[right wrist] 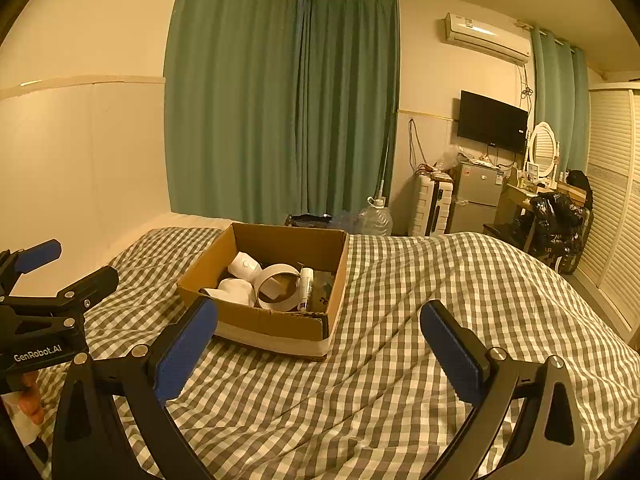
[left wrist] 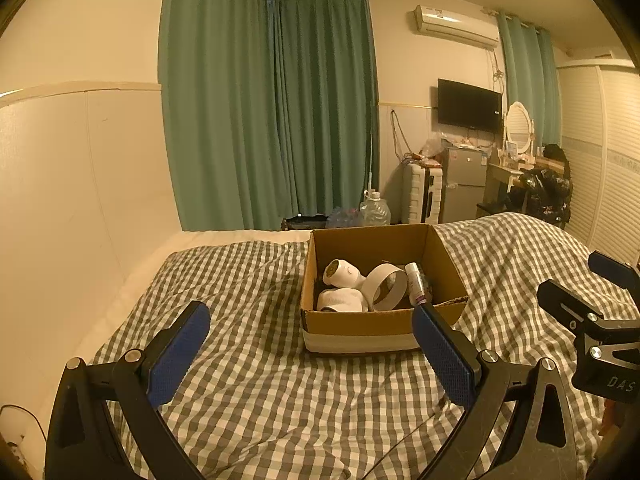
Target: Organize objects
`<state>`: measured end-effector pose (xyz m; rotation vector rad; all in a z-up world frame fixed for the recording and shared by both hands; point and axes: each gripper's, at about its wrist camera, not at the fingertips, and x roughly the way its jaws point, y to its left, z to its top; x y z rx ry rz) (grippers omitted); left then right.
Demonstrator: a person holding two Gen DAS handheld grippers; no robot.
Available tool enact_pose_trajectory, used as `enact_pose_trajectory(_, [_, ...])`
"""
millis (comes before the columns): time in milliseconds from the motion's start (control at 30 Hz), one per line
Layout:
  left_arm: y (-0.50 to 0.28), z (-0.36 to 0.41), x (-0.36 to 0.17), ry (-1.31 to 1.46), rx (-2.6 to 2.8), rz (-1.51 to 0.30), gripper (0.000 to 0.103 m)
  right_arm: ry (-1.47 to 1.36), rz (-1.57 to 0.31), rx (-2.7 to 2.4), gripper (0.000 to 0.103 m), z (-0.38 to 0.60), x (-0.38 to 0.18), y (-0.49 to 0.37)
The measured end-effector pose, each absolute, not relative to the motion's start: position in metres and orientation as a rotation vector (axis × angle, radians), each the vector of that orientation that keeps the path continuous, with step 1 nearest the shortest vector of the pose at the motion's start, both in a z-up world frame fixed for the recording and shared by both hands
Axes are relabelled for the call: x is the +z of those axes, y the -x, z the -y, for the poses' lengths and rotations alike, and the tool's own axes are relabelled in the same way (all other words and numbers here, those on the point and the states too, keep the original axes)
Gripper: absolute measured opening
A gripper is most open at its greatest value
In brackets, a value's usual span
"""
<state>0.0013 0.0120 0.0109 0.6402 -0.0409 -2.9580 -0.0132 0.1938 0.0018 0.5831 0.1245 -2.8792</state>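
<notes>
Left wrist view: my left gripper [left wrist: 310, 336] fingers spread wide, empty, over the rumpled checked bed [left wrist: 256, 384]; the square cardboard box [left wrist: 362, 326] sits just ahead between them. Right gripper [right wrist: 318, 334] likewise wide.

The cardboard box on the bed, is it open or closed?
Open. The cardboard box shows no lid or flaps over its top; a white ring and a small bottle show inside.

Both wrist cameras are looking low across the bed [left wrist: 260, 380] toward the shared cardboard box [right wrist: 256, 326] (left view nearer).
</notes>
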Motion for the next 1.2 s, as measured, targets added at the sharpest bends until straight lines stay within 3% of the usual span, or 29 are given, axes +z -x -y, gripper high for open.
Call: enact_pose_trajectory(1200, [-0.0055,-0.0116,0.0091,-0.656,-2.971,0.015,0.103,-0.626,-0.135,-2.874,0.102,-0.1928,-0.0046,0.0135])
